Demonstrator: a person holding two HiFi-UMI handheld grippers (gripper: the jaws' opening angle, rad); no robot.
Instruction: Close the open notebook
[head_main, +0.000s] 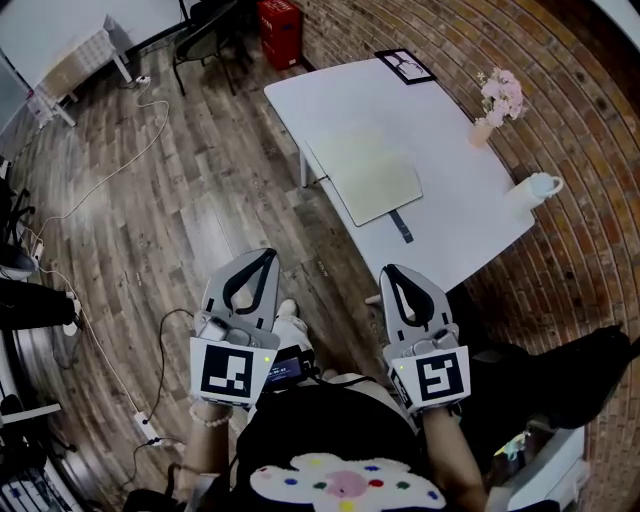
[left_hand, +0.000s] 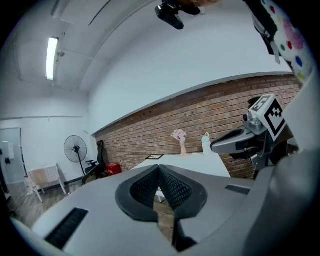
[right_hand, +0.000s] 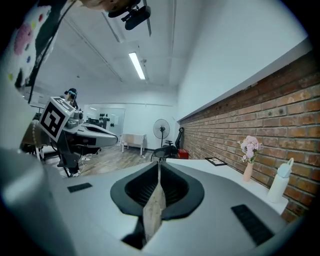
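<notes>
Hovering side by side in front of the person's body, both claws point forward and slightly downward toward the white counter (head_main: 440, 140), short of its near edge. The left claw (head_main: 264, 256) has its jaws pressed together with nothing between them. The right claw (head_main: 391, 271) is likewise closed and empty. The open notebook (head_main: 365, 170) lies flat on the counter, close to the edge facing the person, and a dark strip (head_main: 401, 226) sticks out from its near side. 3 more things sit toward the brick wall (head_main: 570, 90): a vase of pink flowers (head_main: 497, 100), a white cup (head_main: 538, 187) and a framed picture (head_main: 405, 66). A wooden floor (head_main: 150, 220) strewn with cables spreads to the left
</notes>
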